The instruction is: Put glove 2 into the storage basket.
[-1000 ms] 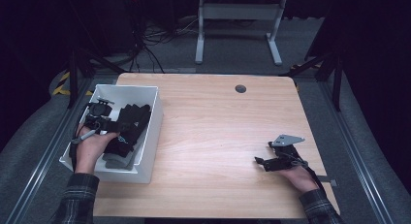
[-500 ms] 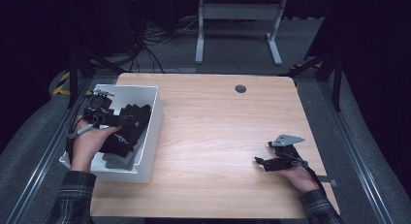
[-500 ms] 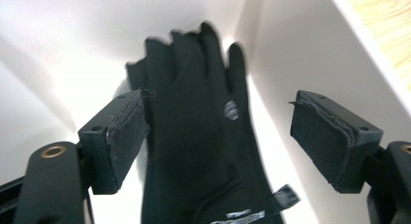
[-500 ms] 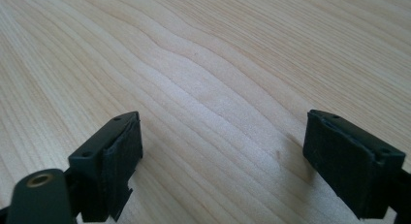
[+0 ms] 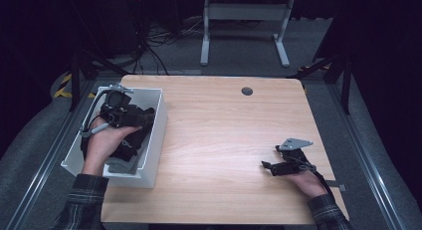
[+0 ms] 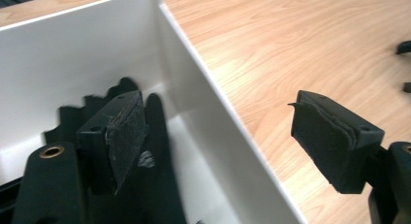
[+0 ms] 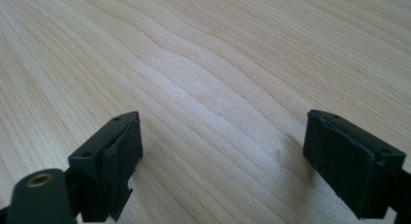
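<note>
High view: a white bin (image 5: 149,140) is seen at 9 o'clock on the table (image 5: 224,140), with dark gloves (image 5: 132,140) piled inside. The left gripper (image 5: 119,108) is held above them. The right gripper (image 5: 271,166) is rested at 4 o'clock, well apart.

Left gripper view: the jaws are spread, nothing between them. One glove (image 6: 160,151) is laid below, long axis toward 12 o'clock, fingers (image 6: 127,84) at the far wall. Judged risk: one jaw is over the bin's rim (image 6: 213,93), so a descent could strike it and shift the bin.

Right gripper view: the jaws are parted over bare wood, empty.
</note>
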The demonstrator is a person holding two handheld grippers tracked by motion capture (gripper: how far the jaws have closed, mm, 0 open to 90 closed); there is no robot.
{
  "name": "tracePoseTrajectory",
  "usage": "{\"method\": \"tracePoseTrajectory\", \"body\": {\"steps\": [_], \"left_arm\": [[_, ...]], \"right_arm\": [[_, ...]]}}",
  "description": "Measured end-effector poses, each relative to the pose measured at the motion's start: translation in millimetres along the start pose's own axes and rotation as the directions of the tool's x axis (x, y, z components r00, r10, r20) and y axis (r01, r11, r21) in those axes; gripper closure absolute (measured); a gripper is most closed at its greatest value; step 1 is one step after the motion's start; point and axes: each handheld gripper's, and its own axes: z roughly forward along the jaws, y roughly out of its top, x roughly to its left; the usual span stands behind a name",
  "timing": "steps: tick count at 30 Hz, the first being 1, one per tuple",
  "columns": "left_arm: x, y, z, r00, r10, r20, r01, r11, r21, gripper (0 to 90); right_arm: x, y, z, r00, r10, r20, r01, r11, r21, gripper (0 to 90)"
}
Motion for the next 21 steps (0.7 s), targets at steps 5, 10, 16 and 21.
{"method": "tracePoseTrajectory", "body": {"steps": [5, 10, 16, 21], "left_arm": [[-12.5, 6.6, 1.0, 0.9992, 0.022, 0.034, -0.021, 0.9995, -0.024, 20.5], [-27.4, 13.3, 4.1, 0.9968, 0.054, 0.058, -0.052, 0.9977, -0.043, 20.2], [-47.4, 18.7, 8.3, 0.9922, 0.088, 0.088, -0.083, 0.9944, -0.065, 19.8], [-62.6, 20.4, 15.1, 0.9873, 0.104, 0.120, -0.095, 0.9924, -0.078, 19.8]], "right_arm": [[0.0, 0.0, 0.0, 1.0000, 0.000, 0.000, 0.000, 1.000, 0.000, 14.6], [-0.1, 0.0, 0.1, 1.0000, 0.000, 0.001, 0.000, 1.000, 0.000, 14.6], [0.1, 0.0, 0.0, 1.0000, 0.001, 0.001, -0.001, 1.000, 0.001, 14.5], [0.1, 0.0, 0.0, 1.0000, 0.001, 0.001, -0.001, 1.000, 0.000, 14.5]]}}
